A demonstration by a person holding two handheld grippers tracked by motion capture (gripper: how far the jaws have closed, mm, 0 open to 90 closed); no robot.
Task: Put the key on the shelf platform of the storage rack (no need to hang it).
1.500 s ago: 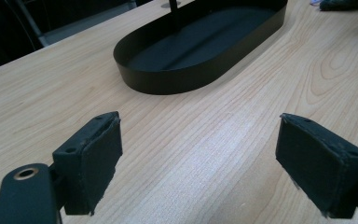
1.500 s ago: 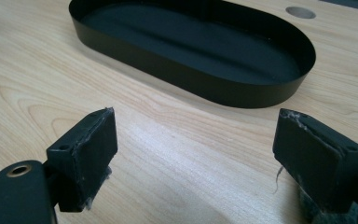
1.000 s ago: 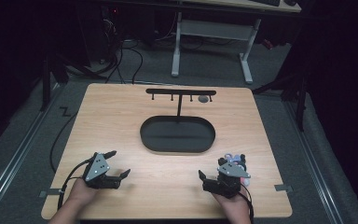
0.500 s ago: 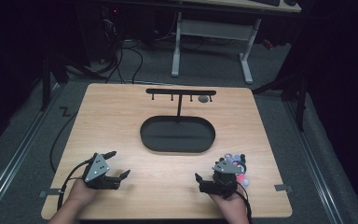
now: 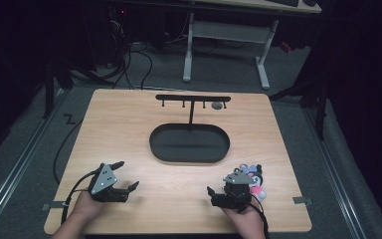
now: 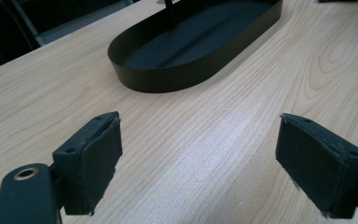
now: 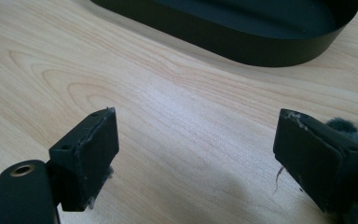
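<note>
A black oval tray [image 5: 189, 144] lies mid-table, and a T-shaped black rack [image 5: 193, 98] rises behind it with a small grey item [image 5: 217, 105] on its right end. Near the front right lies a pile of small colourful items [image 5: 252, 178]. My right gripper [image 5: 223, 183] sits just left of that pile. In the right gripper view it [image 7: 196, 114] is open over bare wood, its jaws have just been closing, nothing is between them, and a grey fuzzy piece [image 7: 342, 126] lies beside the right jaw. My left gripper [image 5: 128, 174] rests at the front left, open [image 6: 199, 116] and holding nothing.
The wooden table [image 5: 124, 124] has bare surface on both sides of the tray. The tray's rim [image 6: 168, 81] lies ahead of the left gripper. Cables trail off the front left edge. A desk frame [image 5: 224, 35] stands on the floor beyond the table.
The right gripper has edged slightly to the left, away from the colourful pile. The left gripper has stayed where it was.
</note>
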